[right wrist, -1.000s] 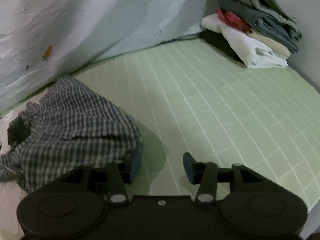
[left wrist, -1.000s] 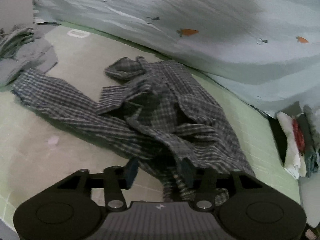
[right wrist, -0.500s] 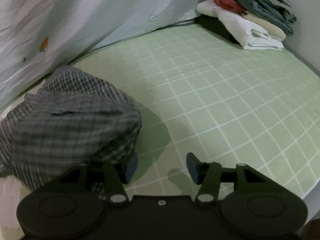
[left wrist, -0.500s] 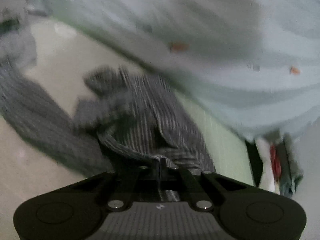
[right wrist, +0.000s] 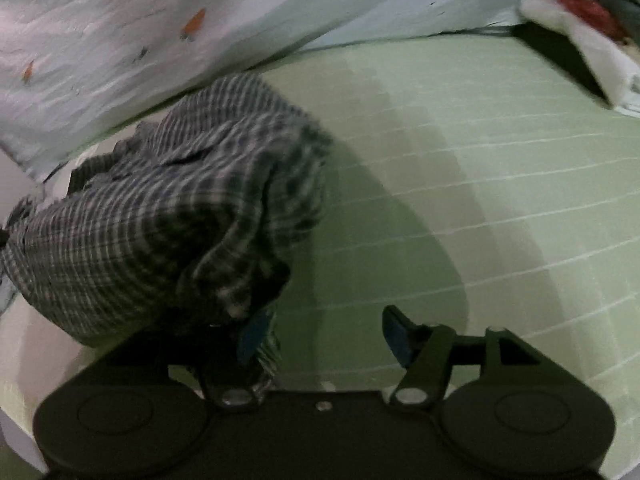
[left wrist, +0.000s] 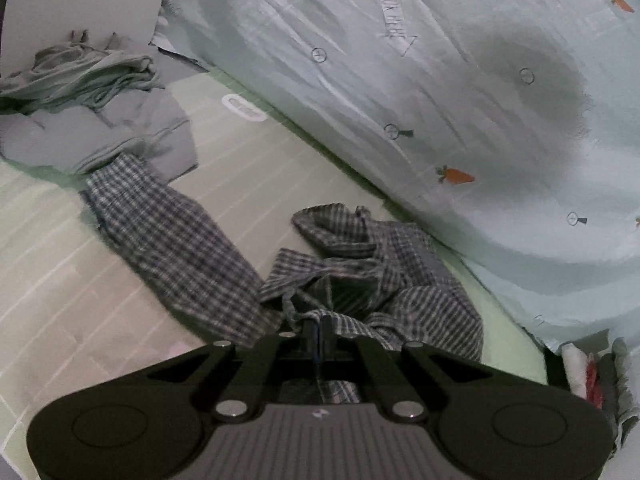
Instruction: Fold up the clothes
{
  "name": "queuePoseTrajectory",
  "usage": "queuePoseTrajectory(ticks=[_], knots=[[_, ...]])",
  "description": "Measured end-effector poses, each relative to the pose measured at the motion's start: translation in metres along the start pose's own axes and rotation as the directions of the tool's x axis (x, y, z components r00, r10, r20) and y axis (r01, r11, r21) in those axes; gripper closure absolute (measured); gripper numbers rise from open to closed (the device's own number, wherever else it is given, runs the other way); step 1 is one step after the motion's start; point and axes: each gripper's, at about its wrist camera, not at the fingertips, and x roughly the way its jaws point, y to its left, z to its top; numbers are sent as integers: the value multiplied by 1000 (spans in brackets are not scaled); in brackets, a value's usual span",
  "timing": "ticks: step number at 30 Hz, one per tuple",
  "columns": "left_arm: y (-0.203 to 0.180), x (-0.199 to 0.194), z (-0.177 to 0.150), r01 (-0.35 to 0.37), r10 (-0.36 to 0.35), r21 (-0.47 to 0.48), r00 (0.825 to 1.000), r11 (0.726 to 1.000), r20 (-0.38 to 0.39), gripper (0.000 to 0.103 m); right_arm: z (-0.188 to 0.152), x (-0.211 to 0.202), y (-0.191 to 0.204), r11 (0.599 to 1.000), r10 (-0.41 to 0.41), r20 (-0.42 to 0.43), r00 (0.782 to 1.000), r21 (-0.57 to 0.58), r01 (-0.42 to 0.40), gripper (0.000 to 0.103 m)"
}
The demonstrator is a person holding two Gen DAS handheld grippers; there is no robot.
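Note:
A grey plaid shirt [left wrist: 200,240] lies crumpled on the green grid mat [left wrist: 60,280], one sleeve stretched to the left. My left gripper [left wrist: 320,330] is shut on an edge of the plaid shirt and lifts it a little. In the right wrist view the plaid shirt [right wrist: 160,208] bunches at the left, and its hem drapes over the left finger. My right gripper [right wrist: 324,332] is open, with nothing between its fingers, low over the mat [right wrist: 480,180].
A pale quilt with carrot prints [left wrist: 440,80] runs along the far side. Loose grey clothes [left wrist: 92,100] lie at the far left. A stack of folded clothes [right wrist: 580,32] sits in the far right corner, also showing in the left wrist view [left wrist: 592,372].
My left gripper went from open to shut on the shirt's edge and pulled it up and back. My right gripper moved closer to the shirt, staying open.

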Motion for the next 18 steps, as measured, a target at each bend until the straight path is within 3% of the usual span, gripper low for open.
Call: queuePoseTrajectory(ticks=[10, 14, 18], knots=[[16, -7, -3, -49, 49, -39, 999, 998, 16, 103, 3, 4, 9, 998, 46, -8, 999, -31, -47, 34], [21, -7, -7, -81, 81, -59, 997, 995, 6, 103, 2, -2, 15, 990, 132, 18, 991, -55, -130, 33], [29, -10, -12, -91, 91, -87, 996, 992, -4, 103, -1, -9, 24, 974, 192, 20, 981, -126, -188, 24]])
